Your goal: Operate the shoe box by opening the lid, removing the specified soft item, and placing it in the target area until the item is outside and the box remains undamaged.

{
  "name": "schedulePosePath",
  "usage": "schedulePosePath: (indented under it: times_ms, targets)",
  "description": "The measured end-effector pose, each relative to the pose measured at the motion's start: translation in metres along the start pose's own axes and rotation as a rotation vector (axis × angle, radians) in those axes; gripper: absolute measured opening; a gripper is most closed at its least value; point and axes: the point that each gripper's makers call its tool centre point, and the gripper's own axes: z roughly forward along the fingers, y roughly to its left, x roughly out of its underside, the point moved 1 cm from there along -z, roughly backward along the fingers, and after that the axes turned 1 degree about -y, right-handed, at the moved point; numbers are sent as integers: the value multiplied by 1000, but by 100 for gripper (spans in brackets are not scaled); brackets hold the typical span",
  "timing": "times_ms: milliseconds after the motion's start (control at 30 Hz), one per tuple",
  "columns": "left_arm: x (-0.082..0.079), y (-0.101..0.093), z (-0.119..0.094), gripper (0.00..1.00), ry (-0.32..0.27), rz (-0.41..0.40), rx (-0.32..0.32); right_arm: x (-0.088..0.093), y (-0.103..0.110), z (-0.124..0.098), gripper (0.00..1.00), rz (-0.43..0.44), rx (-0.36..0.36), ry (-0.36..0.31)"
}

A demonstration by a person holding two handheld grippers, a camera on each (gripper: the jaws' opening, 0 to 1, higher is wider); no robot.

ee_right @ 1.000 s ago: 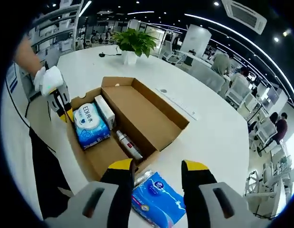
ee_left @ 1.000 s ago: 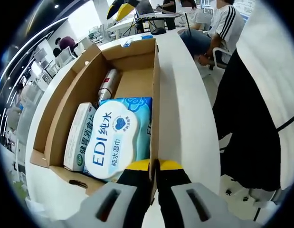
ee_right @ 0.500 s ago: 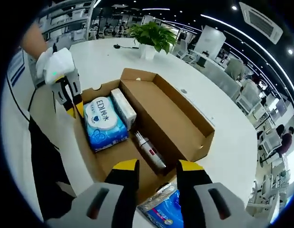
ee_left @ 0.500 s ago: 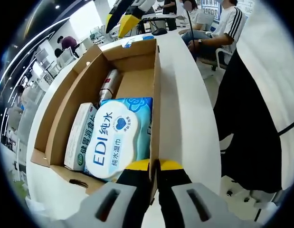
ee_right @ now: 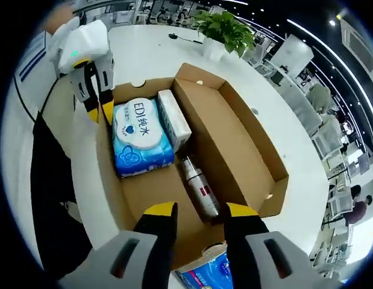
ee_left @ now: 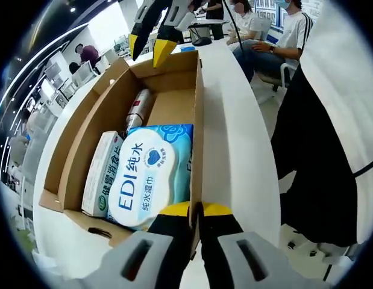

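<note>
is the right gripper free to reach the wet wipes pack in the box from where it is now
Probably yes: the box is open on top, the right gripper hovers open above it, and nothing covers the wet wipes pack. The left gripper only pinches the wall.

Readable print in the box

The wipes pack (ee_left: 149, 174) reads "EDI 纯水湿巾"; the white carton (ee_left: 100, 173) beside it seems to read "健胃消食片", though its print is small.

It was an open-plan office: long white tables (ee_right: 150, 45) ran through the room, a potted plant (ee_right: 225, 29) stood on the far one, seated people (ee_left: 267, 33) worked at desks, and office chairs (ee_right: 322, 99) lined the right side under ceiling strip lights
</note>
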Motion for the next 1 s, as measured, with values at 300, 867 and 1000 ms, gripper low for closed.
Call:
schedulePosePath:
  times_ms: [300, 867, 1000]
  targets:
    - [-1, 0, -1, 4, -2, 0, -5, 5, 0, 16, 31, -40, -33, 49]
    - [-3, -1, 0, 4, -1, -1, -11, 12, 1, 28, 33, -68, -53, 93]
    - [-2, -1, 0, 4, 1, -2, -9, 16, 1, 36, 34, -97, -64, 108]
